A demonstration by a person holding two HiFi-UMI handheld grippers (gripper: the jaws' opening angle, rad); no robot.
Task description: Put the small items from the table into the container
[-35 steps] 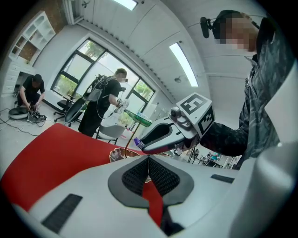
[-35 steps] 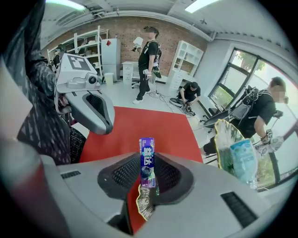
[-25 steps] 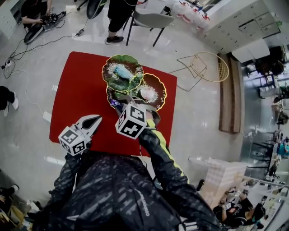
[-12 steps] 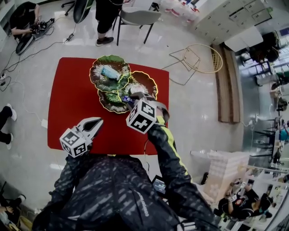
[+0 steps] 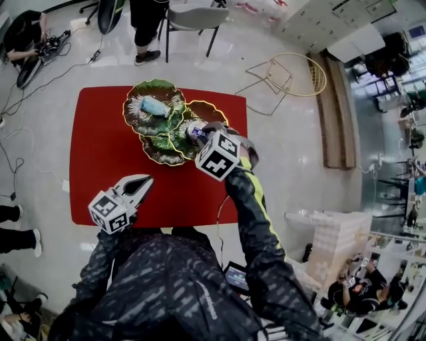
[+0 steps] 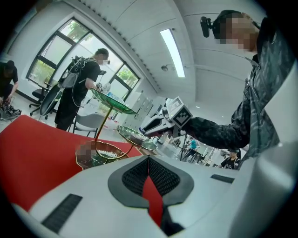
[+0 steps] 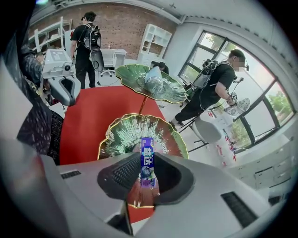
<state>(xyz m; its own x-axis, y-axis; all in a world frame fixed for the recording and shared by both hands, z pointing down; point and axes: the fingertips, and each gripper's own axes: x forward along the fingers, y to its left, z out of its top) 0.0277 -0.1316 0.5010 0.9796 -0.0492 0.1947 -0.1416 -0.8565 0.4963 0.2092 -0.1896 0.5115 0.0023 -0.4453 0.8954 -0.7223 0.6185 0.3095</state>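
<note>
A tiered stand of green leaf-shaped dishes (image 5: 133, 116) stands at the far side of the red table (image 5: 100, 153). A pale blue item (image 5: 155, 106) lies in its top dish. My right gripper (image 5: 197, 132) points steeply down over the right-hand dish (image 5: 208, 110). It is shut on a slim purple-and-blue gum pack (image 7: 147, 148), which hangs above a gold-rimmed dish (image 7: 122, 135). My left gripper (image 5: 138, 185) is near the table's front edge, well short of the stand. Its jaws are shut with nothing between them, and it looks level at the dishes (image 6: 114, 103).
A grey chair (image 5: 193, 16) and a person's legs are beyond the table's far edge. A wire-frame chair (image 5: 293, 73) lies on the floor at the right. Cables run over the floor at the left. Bare red cloth shows left of the stand.
My right gripper has carried the gum pack to the right, from above the lowest dish to above the right-hand dish. The left gripper has stayed near the front edge.
</note>
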